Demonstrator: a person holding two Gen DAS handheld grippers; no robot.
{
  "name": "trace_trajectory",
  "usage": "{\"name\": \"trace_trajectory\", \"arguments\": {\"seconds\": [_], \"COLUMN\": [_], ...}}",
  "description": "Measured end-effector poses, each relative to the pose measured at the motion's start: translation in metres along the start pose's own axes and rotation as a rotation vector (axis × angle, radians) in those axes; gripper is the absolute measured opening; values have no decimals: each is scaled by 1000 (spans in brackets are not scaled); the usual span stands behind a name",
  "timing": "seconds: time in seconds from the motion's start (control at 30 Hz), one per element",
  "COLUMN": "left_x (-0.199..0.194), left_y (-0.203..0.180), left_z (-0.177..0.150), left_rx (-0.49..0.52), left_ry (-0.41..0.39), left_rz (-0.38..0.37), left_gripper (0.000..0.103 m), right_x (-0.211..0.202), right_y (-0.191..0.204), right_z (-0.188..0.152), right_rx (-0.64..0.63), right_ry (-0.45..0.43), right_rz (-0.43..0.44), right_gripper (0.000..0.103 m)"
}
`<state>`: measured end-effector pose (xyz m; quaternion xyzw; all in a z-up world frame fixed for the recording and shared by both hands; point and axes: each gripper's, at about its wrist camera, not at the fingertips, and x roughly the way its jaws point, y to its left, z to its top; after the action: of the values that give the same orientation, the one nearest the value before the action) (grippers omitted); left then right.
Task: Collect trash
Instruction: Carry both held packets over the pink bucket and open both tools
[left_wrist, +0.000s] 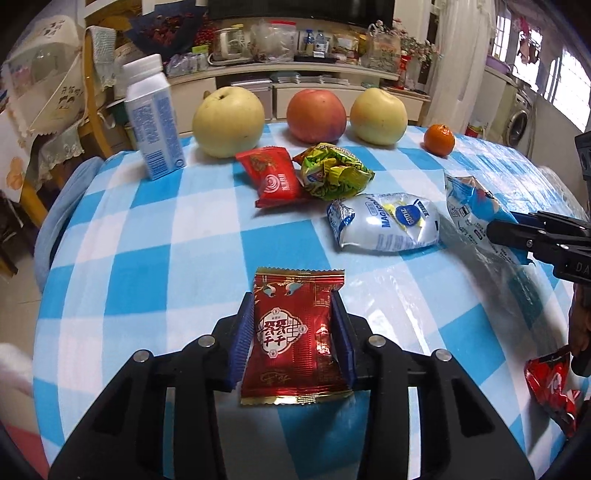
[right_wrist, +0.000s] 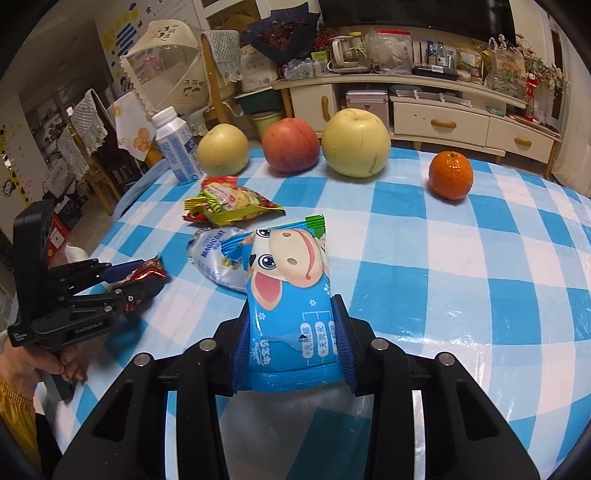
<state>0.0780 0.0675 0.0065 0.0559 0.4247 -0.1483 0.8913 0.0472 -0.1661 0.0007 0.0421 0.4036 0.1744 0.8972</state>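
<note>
The left gripper (left_wrist: 293, 332) is clamping a red packet (left_wrist: 291, 332) between its blue pads, both pads pressing the packet's sides, and the packet is sitting at six o'clock in the left wrist view, over the blue-and-white checked cloth (left_wrist: 166, 240). The right gripper (right_wrist: 293, 332) is gripping a blue cow packet (right_wrist: 288, 295), which is standing up between its pads at six o'clock in the right wrist view. In the left view the right gripper is showing at three o'clock with the blue packet in its jaws. At the centre of that view a white packet (left_wrist: 384, 221) is lying on the cloth; at about twelve o'clock from it a green-yellow wrapper (left_wrist: 332, 171) is lying crumpled, touching a second red packet (left_wrist: 275, 179) at its nine o'clock. Behind them a row is standing along the far edge: a milk bottle (left_wrist: 153, 118) at eleven o'clock, then a pear (left_wrist: 228, 122), an apple (left_wrist: 316, 116), another pear (left_wrist: 378, 116), and a tangerine (left_wrist: 439, 139) at two o'clock. A red wrapper (left_wrist: 550, 387) is lying at four o'clock by the table edge. In the right view a hand (right_wrist: 26, 365) is holding the left gripper at eight o'clock.
</note>
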Motion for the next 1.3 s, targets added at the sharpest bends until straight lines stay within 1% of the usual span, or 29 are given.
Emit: {"name": "trace_trajectory", "arguments": {"seconds": [0.37,0.43,0.73,0.93,1.17,1.3], "left_x": [-44,-51,-87,-108,-137,-154], "left_y": [-3,-3,2,20,54,77], "left_z": [-28,-35,-65,-70,-73,-76], "left_rx": [-57,-77,-162,-206,-287,-330], "left_ry": [-57,-64,-89,-114,-161,-193], "left_rz": [-35,-42,-56,-38,-2,23], "left_gripper": [41,41,41,41,41,41], "right_x": [-21,-25,-32,-30,-31,-28], "right_y": [35,42,79,104,142,178], "right_z": [-3,-3,-14,-26,-35,-38], "right_rx": [-57,-59,-87,-80,-40,-32], "right_ry": [-46,-54,-44,-22,-6,9], "right_rz": [47,67,137,186,292,375], "right_gripper": [39,39,39,39,39,39]}}
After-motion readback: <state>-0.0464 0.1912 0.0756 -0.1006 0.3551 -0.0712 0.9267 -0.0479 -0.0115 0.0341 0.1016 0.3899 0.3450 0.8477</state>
